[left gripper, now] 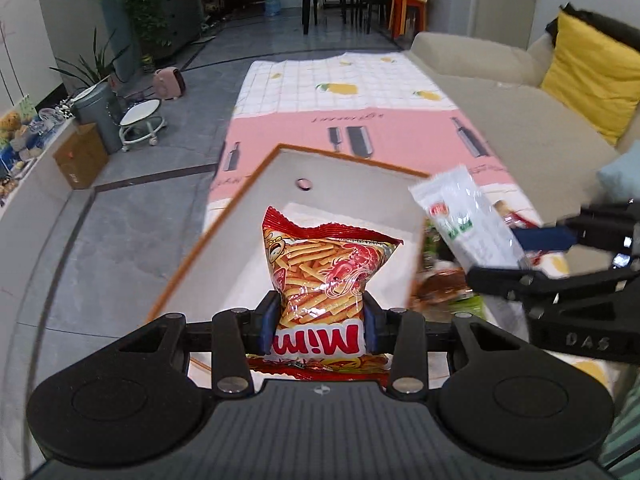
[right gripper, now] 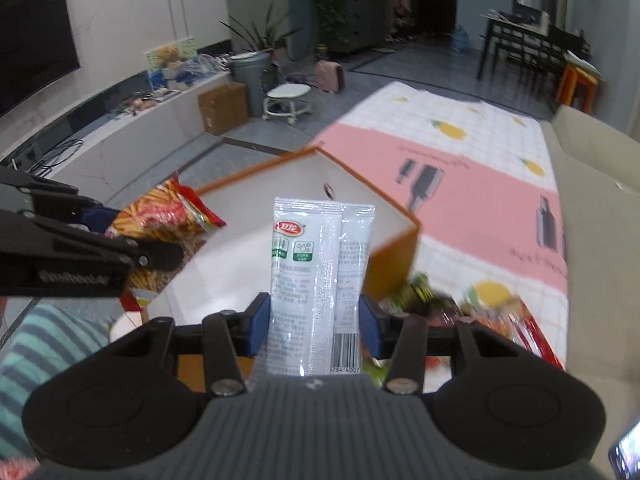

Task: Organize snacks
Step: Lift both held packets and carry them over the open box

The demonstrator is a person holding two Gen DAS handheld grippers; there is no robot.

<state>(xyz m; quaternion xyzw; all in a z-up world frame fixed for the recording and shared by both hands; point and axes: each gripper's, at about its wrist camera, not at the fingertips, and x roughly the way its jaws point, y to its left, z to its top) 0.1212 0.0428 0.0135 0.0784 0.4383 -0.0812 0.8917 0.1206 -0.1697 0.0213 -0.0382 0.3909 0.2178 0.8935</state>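
The left gripper (left gripper: 320,322) is clamped on a red bag of shrimp sticks (left gripper: 322,276), held above the open orange-rimmed box (left gripper: 224,216); the right gripper (right gripper: 316,328) grasps a white sachet (right gripper: 320,264) over the same box, whose inside is pale and has a small round hole in its far wall. The box sits on a tablecloth (left gripper: 360,92) (pink band, white grid with yellow fruit) spread on a low table; more snack packets (right gripper: 500,312) lie in a blurred heap on the cloth just right of the box. A beige sofa (left gripper: 500,92) with a yellow cushion (left gripper: 592,80) flanks the table; grey tile floor (left gripper: 100,240), a white wheeled stool (left gripper: 142,120), a cardboard carton (left gripper: 80,156) and potted plants (left gripper: 92,68) stand beyond.
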